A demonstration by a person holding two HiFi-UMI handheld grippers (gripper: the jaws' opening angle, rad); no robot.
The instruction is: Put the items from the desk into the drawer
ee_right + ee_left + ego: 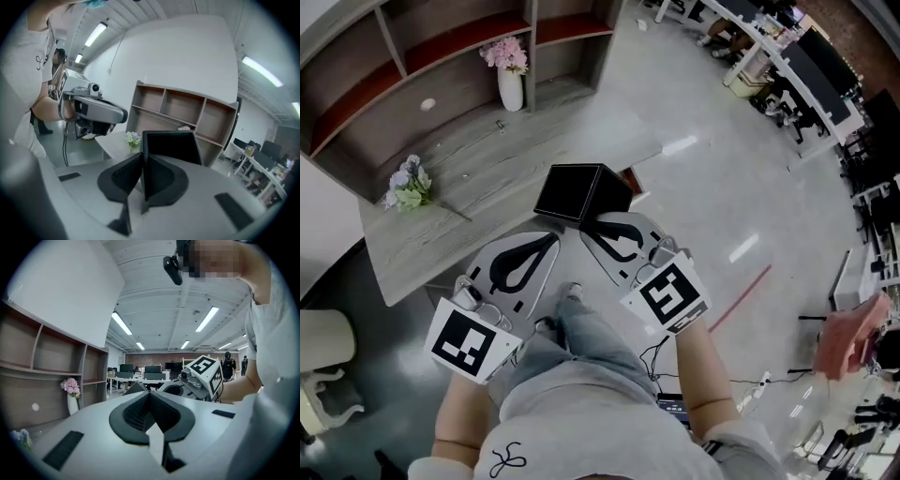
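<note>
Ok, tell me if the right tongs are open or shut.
Shut on the black box: in the right gripper view its thin wall sits pinched between the right tongs.

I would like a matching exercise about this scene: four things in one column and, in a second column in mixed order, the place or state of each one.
Things
1. vase
2. bouquet
3. black box
4. left gripper

Places or states
A. jaws together, nothing between them
B. held by one wall in the right gripper
C. lying at the desk's left end in the head view
D. standing on the desk, near the shelves

Pairs: 1-D, 2-C, 3-B, 4-A
</note>
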